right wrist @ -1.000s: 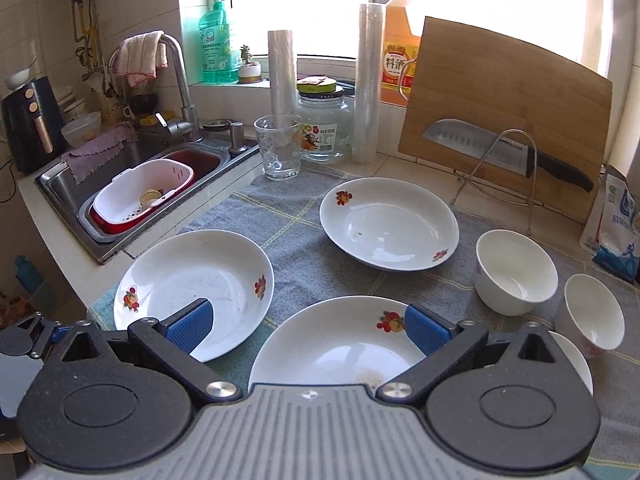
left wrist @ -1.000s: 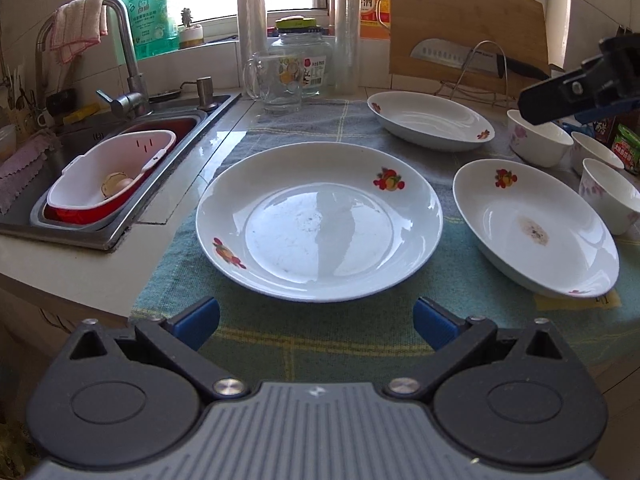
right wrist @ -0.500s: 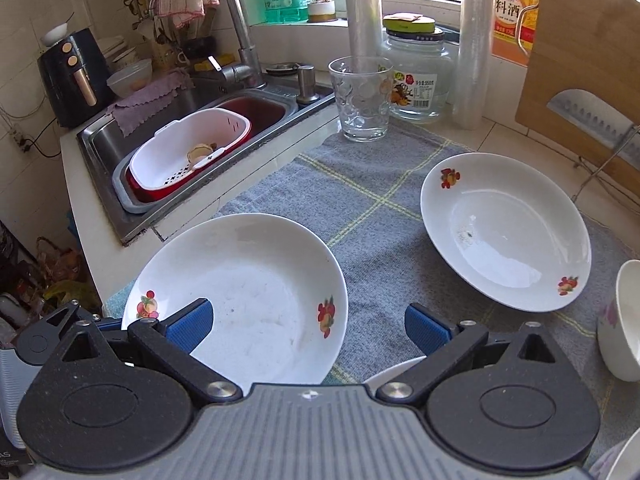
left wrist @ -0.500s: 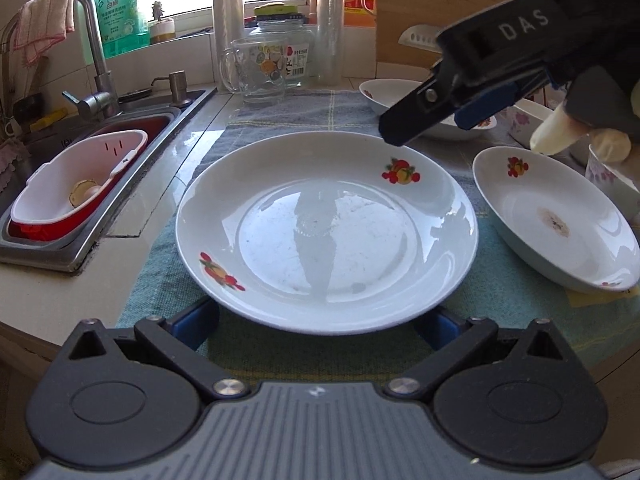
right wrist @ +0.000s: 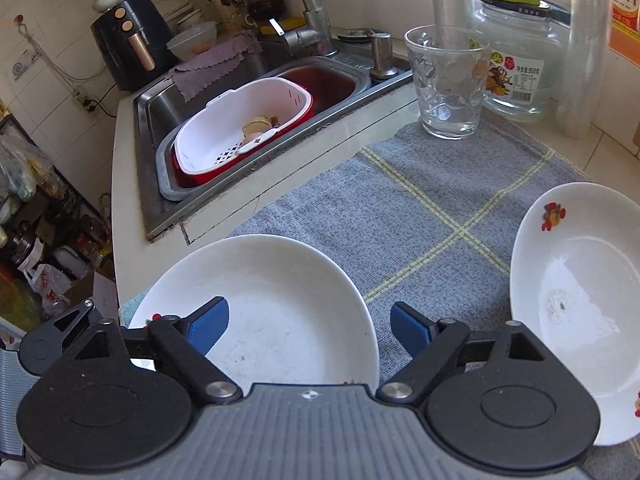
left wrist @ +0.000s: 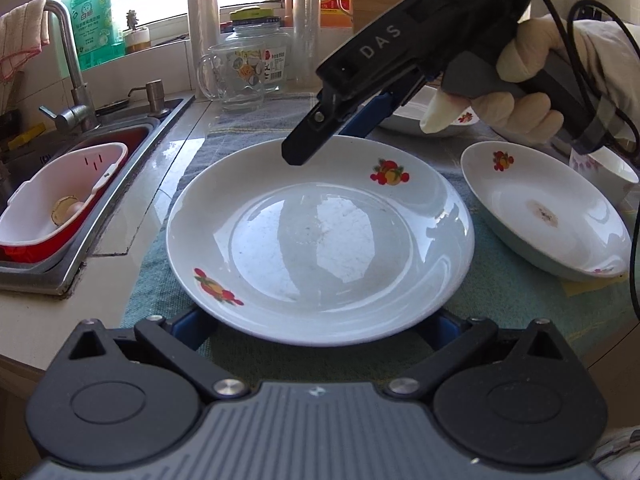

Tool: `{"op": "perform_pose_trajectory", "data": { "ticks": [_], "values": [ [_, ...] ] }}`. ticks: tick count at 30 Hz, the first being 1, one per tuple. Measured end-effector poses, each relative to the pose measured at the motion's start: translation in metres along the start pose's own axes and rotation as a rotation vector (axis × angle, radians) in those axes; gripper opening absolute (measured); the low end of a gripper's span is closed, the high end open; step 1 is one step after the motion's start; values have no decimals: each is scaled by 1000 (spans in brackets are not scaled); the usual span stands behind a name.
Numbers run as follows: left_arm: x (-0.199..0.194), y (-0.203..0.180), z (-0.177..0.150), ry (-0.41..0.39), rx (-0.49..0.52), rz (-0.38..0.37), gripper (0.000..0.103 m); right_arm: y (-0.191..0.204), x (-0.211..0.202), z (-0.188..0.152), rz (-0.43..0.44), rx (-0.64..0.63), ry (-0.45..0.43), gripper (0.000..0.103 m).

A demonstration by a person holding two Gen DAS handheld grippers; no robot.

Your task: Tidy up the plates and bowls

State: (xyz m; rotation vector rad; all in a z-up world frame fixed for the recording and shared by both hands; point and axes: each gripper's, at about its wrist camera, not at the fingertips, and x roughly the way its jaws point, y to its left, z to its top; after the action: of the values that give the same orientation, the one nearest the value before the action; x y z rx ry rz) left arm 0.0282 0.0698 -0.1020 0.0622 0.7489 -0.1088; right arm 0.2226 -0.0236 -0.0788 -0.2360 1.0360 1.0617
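Both pairs of blue-padded fingers stood spread wide with nothing held: the left gripper (left wrist: 316, 326) sat low at the near rim of the large plate (left wrist: 320, 240), its pads partly hidden under that rim, while the right gripper (right wrist: 308, 326) hovered over the plate's far side with one pad above the dish and the other above the grey mat (right wrist: 404, 208). A second plate (left wrist: 544, 210) lay just to the right on the mat, a third plate (right wrist: 580, 300) sat farther back, and a small bowl (left wrist: 604, 166) stood beyond them.
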Motion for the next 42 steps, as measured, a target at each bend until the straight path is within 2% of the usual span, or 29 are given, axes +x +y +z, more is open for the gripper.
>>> {"op": "perform_pose_trajectory", "data": {
  "ticks": [4, 9, 14, 29, 42],
  "values": [
    [1, 1, 0, -3, 14, -12, 103, -8, 9, 3, 60, 7, 37, 74],
    [1, 3, 2, 5, 18, -22, 103, -16, 11, 4, 112, 28, 43, 73],
    [2, 4, 5, 17, 21, -26, 102, -17, 10, 4, 125, 28, 44, 74],
    [4, 22, 28, 14, 34, -30, 101, -14, -1, 24, 99, -2, -8, 74],
    [32, 45, 59, 0, 100, -92, 101, -39, -1, 42, 27, 63, -63, 74]
  ]
}}
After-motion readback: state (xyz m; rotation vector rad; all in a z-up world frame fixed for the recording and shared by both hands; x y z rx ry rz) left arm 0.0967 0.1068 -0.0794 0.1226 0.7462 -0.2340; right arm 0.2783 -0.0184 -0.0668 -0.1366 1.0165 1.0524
